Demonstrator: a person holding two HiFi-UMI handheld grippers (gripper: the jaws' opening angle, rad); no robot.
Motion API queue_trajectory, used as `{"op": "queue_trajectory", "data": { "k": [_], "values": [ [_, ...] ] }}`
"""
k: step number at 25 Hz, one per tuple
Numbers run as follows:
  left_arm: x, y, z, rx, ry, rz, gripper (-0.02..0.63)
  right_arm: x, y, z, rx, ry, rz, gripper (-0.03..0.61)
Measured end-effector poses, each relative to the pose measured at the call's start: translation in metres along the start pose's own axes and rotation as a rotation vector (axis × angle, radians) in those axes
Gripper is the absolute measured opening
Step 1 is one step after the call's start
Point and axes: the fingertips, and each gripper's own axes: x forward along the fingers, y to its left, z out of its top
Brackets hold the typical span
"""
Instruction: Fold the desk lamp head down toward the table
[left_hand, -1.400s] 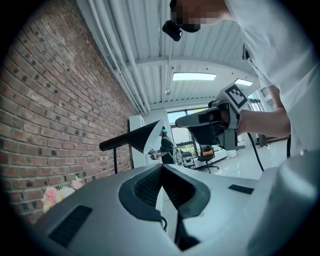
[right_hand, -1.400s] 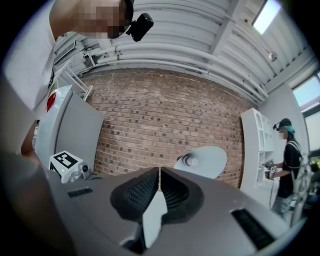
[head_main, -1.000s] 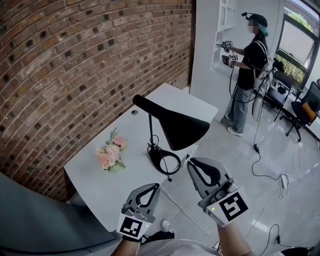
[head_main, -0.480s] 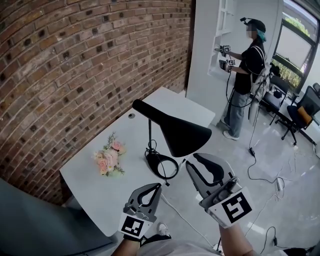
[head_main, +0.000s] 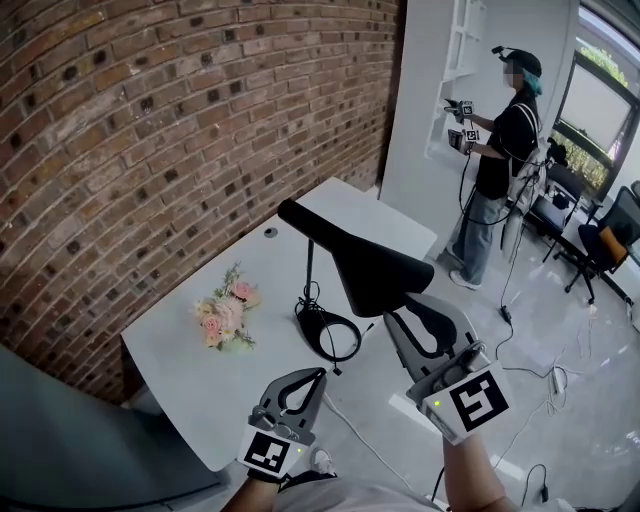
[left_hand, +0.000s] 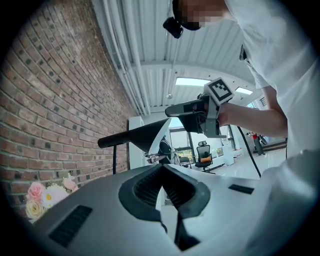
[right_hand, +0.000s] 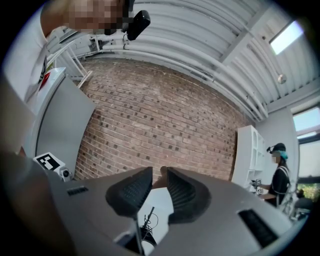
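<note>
Nearest to us, the left tool (head_main: 314, 374) hangs low off the near edge of the table (head_main: 180, 350). Its jaws are closed tip to tip and nothing is between them. Ahead of it and to its left a small bunch of pink and cream flowers (head_main: 225, 315) lies on the table top, well apart from it.

To its right and higher, the right tool (head_main: 398, 322) reaches up to the desk lamp. Its own view shows its jaws (right_hand: 160, 175) a narrow gap apart. Only the table and the lamp's foot show through the gap, and there is a small tan sliver at the tips that we cannot identify.

The black lamp shade (head_main: 375, 270) lies directly over this tool's tips and hides them from the head view. From the left tool's view the right tool (left_hand: 172, 109) sits right at the shade's rim (left_hand: 150, 132), but we cannot tell whether they touch. The shade is raised above the table and tilted, its wide mouth toward the right tool and its narrow neck pointing away to the left.

Beyond the tips the thin stem (head_main: 309, 270) stands upright on the round base (head_main: 328, 328), where the black cord lies coiled.

Past the lamp and left of both tools runs the brick wall (head_main: 150, 130). Farther off, ahead of the right tool, a person (head_main: 505, 150) stands at a white shelf unit (head_main: 450, 80) holding tools. An office chair (head_main: 610, 235) and loose cables (head_main: 520, 350) on the floor lie beyond.
</note>
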Motion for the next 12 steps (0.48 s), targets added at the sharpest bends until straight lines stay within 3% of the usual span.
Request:
{"op": "queue_trajectory", "data": {
  "k": [12],
  "values": [
    [-0.001, -0.004, -0.001, 0.036, 0.007, -0.005, 0.008, -0.006, -0.002, -0.020, 0.014, 0.013, -0.004, 0.095]
  ]
}}
